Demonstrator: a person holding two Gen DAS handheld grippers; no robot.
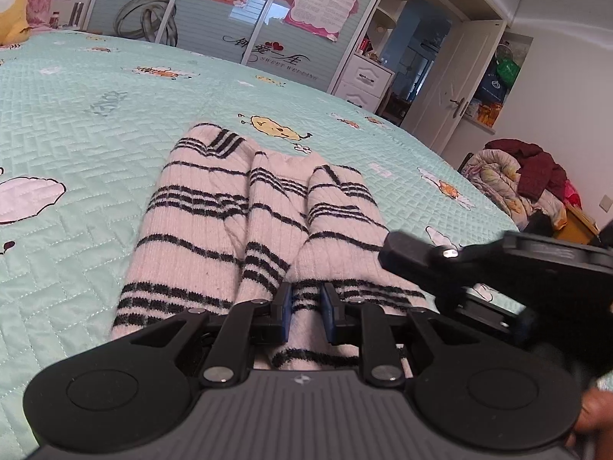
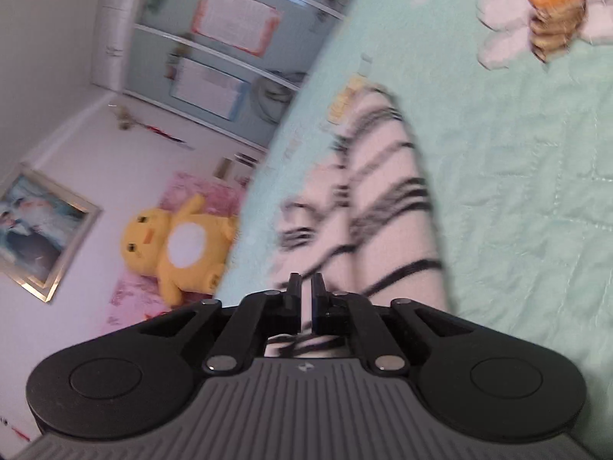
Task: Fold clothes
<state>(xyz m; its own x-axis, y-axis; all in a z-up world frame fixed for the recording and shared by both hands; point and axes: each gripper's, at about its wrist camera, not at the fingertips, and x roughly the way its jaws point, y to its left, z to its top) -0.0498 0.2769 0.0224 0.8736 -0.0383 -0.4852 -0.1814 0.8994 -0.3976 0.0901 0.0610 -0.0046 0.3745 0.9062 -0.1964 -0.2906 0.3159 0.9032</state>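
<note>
The striped sweater (image 1: 245,230) lies on the quilted green bedspread (image 1: 95,122), already gathered into a long narrow bundle with both sleeves laid in over the body. Its long axis runs straight away from the left gripper (image 1: 306,299), from the hem under that gripper to the neckline at the far end, toward the wardrobe (image 1: 214,19).

The left gripper sits at the near hem, its blue-padded jaws a little apart with knit fabric between them; it looks like a pinch on the hem, though the pads' contact is partly hidden. The right gripper (image 2: 305,287) comes in from the sweater's right flank, seen in the left wrist view as a black body crossing over the right sleeve. Its own view is blurred. Its jaws are together with only a sliver of gap, and whether any fabric is caught there cannot be told.

Judging from this, the coming fold should carry the near hem forward along the long axis to the neckline. The left gripper is the better placed, being already on the hem; the right one would need its own hold on the hem's right corner
</note>
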